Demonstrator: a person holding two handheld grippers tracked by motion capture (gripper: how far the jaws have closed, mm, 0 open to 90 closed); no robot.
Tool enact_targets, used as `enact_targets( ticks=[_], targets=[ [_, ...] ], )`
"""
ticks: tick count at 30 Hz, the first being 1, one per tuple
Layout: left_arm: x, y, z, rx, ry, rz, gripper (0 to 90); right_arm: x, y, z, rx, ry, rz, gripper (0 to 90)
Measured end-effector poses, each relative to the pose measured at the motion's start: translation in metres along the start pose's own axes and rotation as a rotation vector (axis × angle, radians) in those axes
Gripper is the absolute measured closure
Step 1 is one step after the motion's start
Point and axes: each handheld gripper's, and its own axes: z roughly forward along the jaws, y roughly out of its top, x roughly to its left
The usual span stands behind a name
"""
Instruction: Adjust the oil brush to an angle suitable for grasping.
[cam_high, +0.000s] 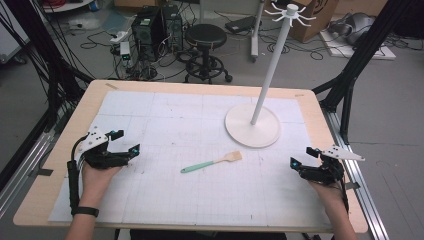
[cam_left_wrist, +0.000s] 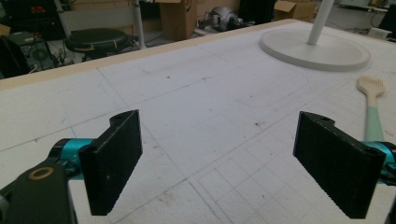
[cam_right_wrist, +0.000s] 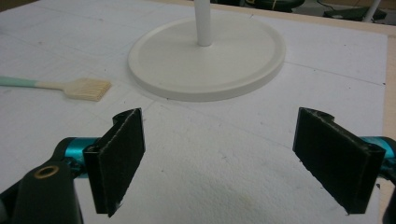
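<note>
A small brush with a mint-green handle and a pale wooden head (cam_high: 212, 162) lies flat in the middle of the white mat; I see it also as the brush (cam_left_wrist: 372, 100) at the right of the left gripper view and the brush (cam_right_wrist: 74, 87) at the left of the right gripper view. A white stand (cam_high: 252, 126) with a round base, a tall pole and hooks on top rises behind it. My left gripper (cam_high: 125, 142) rests at the mat's left side, open and empty. My right gripper (cam_high: 302, 156) sits at the right side, open too, nothing between its jaws.
The wooden table (cam_high: 60, 145) carries a white gridded mat (cam_high: 165, 115). Behind the far edge stand a black stool (cam_high: 206, 37), computer cases and tangled cables. Black frame legs flank both sides of the table.
</note>
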Motion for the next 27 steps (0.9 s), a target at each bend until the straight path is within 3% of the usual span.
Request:
enact_targets(
  ticks=[10, 27],
  targets=[
    [0.001, 0.002, -0.001, 0.006, -0.013, -0.026, 16.0, 0.000, 0.001, -0.003, -0.013, 0.004, 0.007, 15.1],
    [-0.016, 0.027, 0.010, 0.017, -0.114, -0.005, 13.4, 0.001, 0.005, -0.005, -0.035, 0.017, -0.001, 11.8]
  ],
)
